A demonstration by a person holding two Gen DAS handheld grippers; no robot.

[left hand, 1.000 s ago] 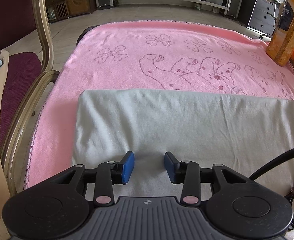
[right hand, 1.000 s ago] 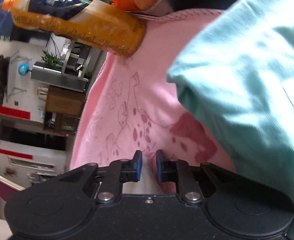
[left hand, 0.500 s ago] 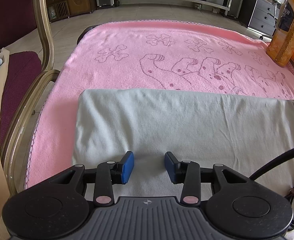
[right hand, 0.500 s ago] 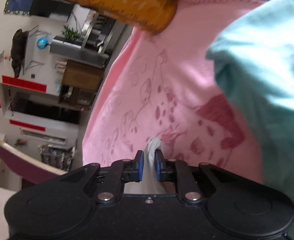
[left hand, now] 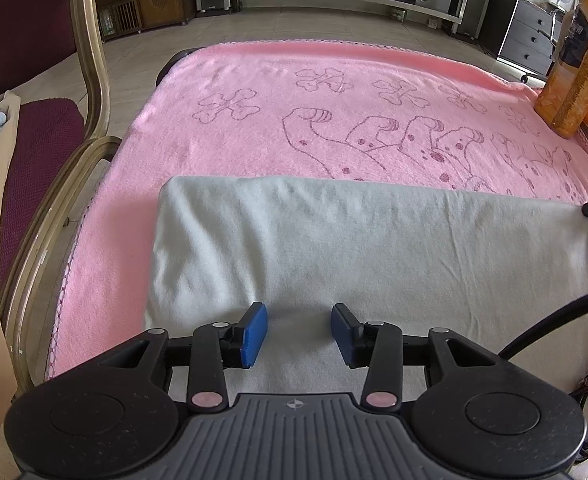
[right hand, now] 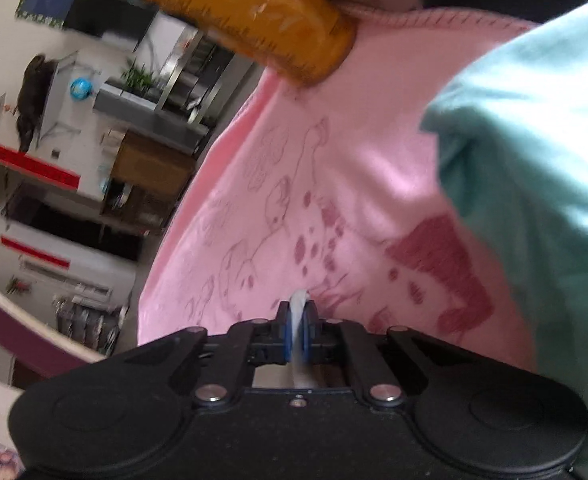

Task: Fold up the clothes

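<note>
Since the earlier frame, right gripper (right hand: 298, 330) closes on garment (left hand: 374, 256) edge at 3 o'clock; left gripper (left hand: 298, 332) gapes empty. Folded once; further folds remain.

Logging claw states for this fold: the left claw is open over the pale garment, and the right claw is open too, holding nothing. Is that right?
Not quite. The left claw is indeed open over the pale garment, but the right claw is shut on a pinch of pale fabric, as the right wrist view shows.
</note>
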